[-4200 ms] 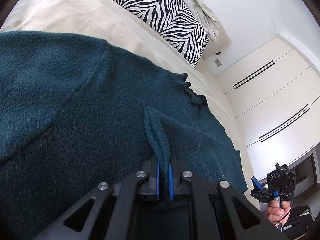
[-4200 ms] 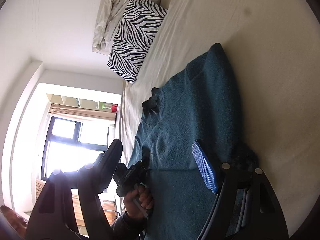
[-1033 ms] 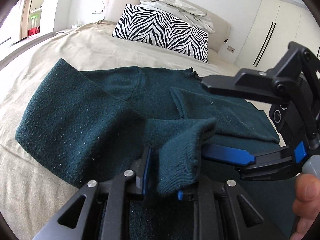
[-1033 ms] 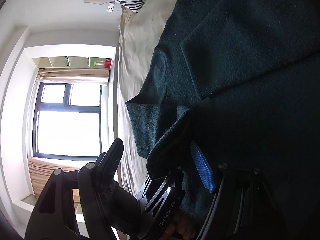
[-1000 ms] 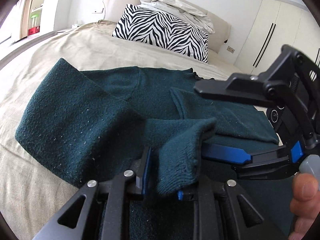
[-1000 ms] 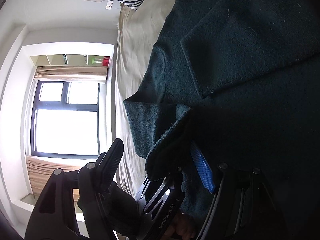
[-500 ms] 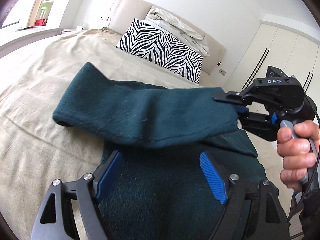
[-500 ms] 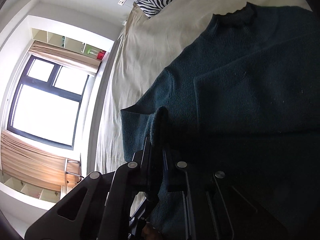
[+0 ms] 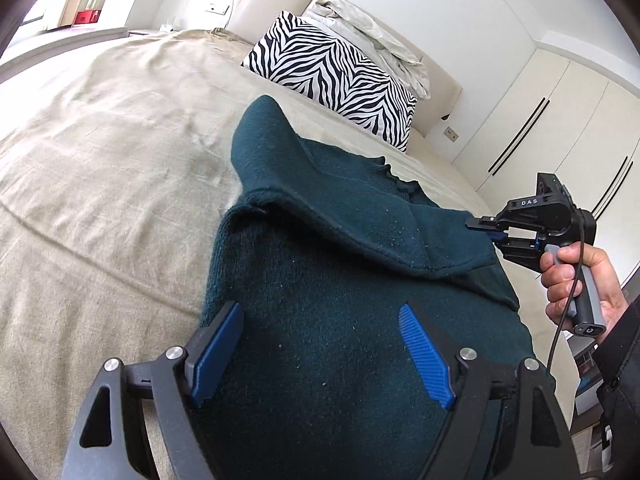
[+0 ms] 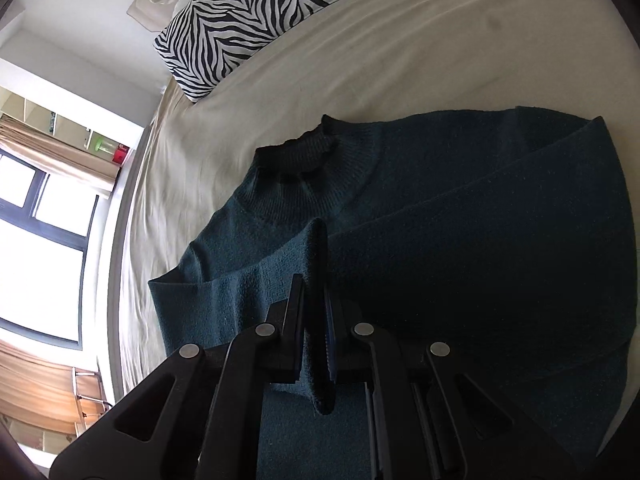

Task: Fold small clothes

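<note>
A dark teal knitted sweater point(image 9: 320, 320) lies on the beige bed point(image 9: 100, 152), its collar toward the pillow. One sleeve point(image 9: 340, 208) stretches across the body toward the right. My right gripper point(image 9: 486, 229), held by a hand point(image 9: 572, 280), is shut on that sleeve's end. In the right wrist view the sleeve cuff point(image 10: 316, 280) stands pinched between the closed jaws of the right gripper point(image 10: 316, 300), with the sweater point(image 10: 480, 240) spread beyond. My left gripper point(image 9: 320, 340) hovers open over the sweater's lower body, nothing between its blue pads point(image 9: 424, 360).
A zebra-striped pillow point(image 9: 332, 80) leans on the headboard with crumpled white bedding point(image 9: 368, 28) behind it. White wardrobe doors point(image 9: 560, 128) stand at the right. A window with curtains point(image 10: 40, 240) lies beyond the bed's left edge.
The left gripper opened and let go of the sleeve cuff. The right gripper closed on it and carried it up and to the right across the sweater.
</note>
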{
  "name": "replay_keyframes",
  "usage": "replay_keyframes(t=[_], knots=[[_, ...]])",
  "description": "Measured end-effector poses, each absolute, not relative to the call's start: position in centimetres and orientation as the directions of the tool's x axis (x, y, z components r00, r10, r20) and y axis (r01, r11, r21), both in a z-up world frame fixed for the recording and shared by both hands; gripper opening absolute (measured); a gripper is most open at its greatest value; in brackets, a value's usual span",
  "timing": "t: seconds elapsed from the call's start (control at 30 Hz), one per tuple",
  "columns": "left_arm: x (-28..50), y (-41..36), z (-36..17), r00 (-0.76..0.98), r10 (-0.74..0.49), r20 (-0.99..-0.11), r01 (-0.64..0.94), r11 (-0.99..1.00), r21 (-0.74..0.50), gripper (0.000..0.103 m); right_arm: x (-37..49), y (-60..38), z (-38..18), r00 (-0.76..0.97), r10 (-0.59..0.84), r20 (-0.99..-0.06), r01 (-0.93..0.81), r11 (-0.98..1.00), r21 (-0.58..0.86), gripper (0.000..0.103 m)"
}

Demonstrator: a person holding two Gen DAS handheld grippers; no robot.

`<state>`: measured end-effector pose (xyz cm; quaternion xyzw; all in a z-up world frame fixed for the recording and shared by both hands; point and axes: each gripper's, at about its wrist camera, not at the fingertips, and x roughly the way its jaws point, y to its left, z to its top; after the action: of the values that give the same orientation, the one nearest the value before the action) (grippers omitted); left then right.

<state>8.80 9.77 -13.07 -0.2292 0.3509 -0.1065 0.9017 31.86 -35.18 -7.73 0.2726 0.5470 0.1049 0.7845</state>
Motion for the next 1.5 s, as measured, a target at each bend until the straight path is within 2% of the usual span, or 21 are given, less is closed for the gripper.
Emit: replay_keyframes(t=[0.17,0.27,0.47,0.6,0.63,0.67,0.7,0.73,0.77,0.87,0.93,1.0,1.03,1.1,1.33,1.5], knots=[[8.8,9.9,-13.2,0.731,-0.357,-0.581,0.032,0.869,-0.494,0.082,32.3,-37.7,-12.7,0.376,0.443,-0.814,0.228,0.807,0.544,0.008],[8.8,9.9,-13.2,0.732,-0.361,-0.577,0.032,0.865,-0.501,0.082,31.6,-38.8,-14.3,0.416,0.462,-0.783,0.254,0.768,0.588,0.008],[8.8,10.1,-13.3,0.732,-0.365,-0.575,0.03,0.861,-0.508,0.082,30.4,-42.0,-13.1,0.494,0.4,-0.772,0.311,0.747,0.587,0.008],[8.9,10.1,-13.4,0.731,-0.368,-0.575,0.029,0.858,-0.512,0.082,29.0,-41.8,-11.9,0.525,0.515,-0.678,0.248,0.669,0.701,0.011],[8.8,10.1,-13.5,0.731,-0.368,-0.574,0.029,0.858,-0.513,0.082,28.5,-41.2,-11.5,0.524,0.537,-0.662,0.222,0.663,0.714,0.017],[8.8,10.2,-13.5,0.731,-0.369,-0.574,0.028,0.857,-0.515,0.082,28.1,-40.5,-11.0,0.518,0.54,-0.663,0.2,0.677,0.709,0.034],[8.8,10.2,-13.5,0.731,-0.369,-0.573,0.028,0.856,-0.516,0.082,27.6,-39.6,-10.7,0.508,0.537,-0.674,0.187,0.695,0.694,0.058],[8.9,10.2,-13.5,0.731,-0.37,-0.573,0.028,0.856,-0.517,0.082,27.4,-38.9,-10.6,0.493,0.531,-0.689,0.179,0.713,0.678,0.064],[8.9,10.2,-13.5,0.731,-0.371,-0.573,0.028,0.855,-0.517,0.082,27.4,-38.3,-10.6,0.477,0.521,-0.708,0.176,0.732,0.658,0.064],[8.9,10.3,-13.5,0.731,-0.372,-0.572,0.028,0.854,-0.519,0.082,27.6,-37.2,-10.8,0.46,0.488,-0.742,0.183,0.766,0.616,0.063],[8.8,10.2,-13.4,0.731,-0.371,-0.572,0.028,0.855,-0.518,0.082,28.1,-36.6,-11.5,0.43,0.506,-0.748,0.181,0.764,0.62,0.057],[8.8,10.3,-13.4,0.731,-0.371,-0.572,0.028,0.855,-0.519,0.082,28.5,-35.4,-12.1,0.382,0.481,-0.789,0.16,0.806,0.57,0.032],[8.8,10.3,-13.4,0.731,-0.372,-0.572,0.028,0.854,-0.519,0.082,28.5,-34.8,-12.1,0.37,0.456,-0.81,0.147,0.832,0.535,0.03],[8.8,10.3,-13.4,0.732,-0.372,-0.571,0.028,0.854,-0.52,0.082,28.4,-34.2,-11.8,0.373,0.413,-0.831,0.13,0.864,0.487,0.008],[8.8,10.3,-13.4,0.732,-0.372,-0.571,0.028,0.853,-0.52,0.082,27.5,-35.5,-9.0,0.451,0.359,-0.817,0.137,0.877,0.461,0.007],[8.8,10.3,-13.4,0.733,-0.373,-0.569,0.028,0.852,-0.523,0.082,27.3,-38.5,-9.2,0.452,0.341,-0.824,0.197,0.863,0.465,0.007]])
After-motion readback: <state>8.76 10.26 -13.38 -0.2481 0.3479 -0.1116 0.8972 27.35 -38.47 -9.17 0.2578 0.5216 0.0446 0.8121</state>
